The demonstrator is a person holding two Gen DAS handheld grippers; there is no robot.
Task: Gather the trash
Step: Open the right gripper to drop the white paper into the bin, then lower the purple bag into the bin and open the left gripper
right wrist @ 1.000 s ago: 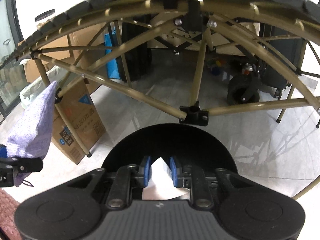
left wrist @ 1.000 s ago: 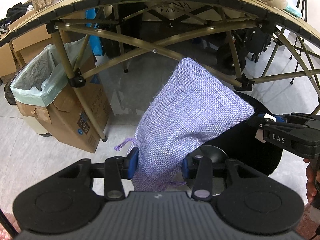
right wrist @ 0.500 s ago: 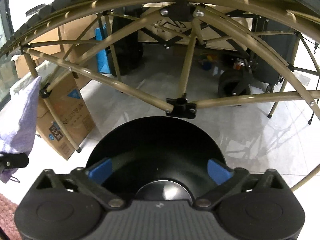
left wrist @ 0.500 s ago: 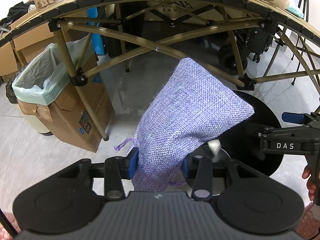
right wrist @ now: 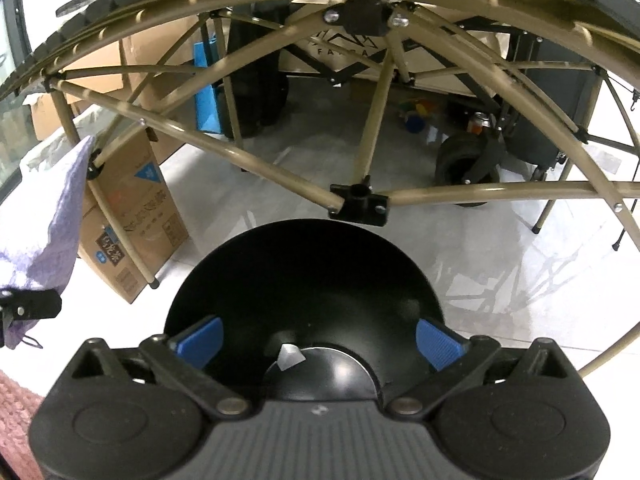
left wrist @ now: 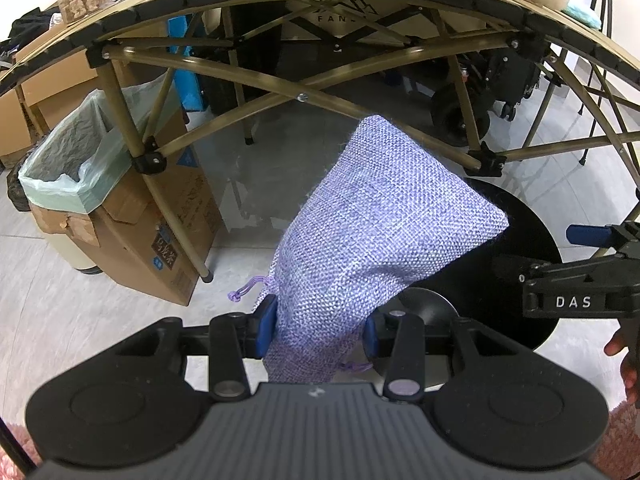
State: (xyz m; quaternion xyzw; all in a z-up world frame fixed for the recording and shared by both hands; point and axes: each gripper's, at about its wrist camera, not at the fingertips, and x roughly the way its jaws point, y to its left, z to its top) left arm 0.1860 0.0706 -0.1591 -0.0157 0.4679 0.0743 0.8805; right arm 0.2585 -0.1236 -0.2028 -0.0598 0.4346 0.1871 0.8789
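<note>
Our left gripper [left wrist: 318, 330] pinches the lilac burlap pouch [left wrist: 376, 236]. Our right gripper [right wrist: 318, 340] stands spread wide over the black bin [right wrist: 304, 272]; only its view shows the white paper scrap [right wrist: 290, 356] inside.

Table struts [right wrist: 280, 176] bar the way beyond the open bin [right wrist: 304, 280].
</note>
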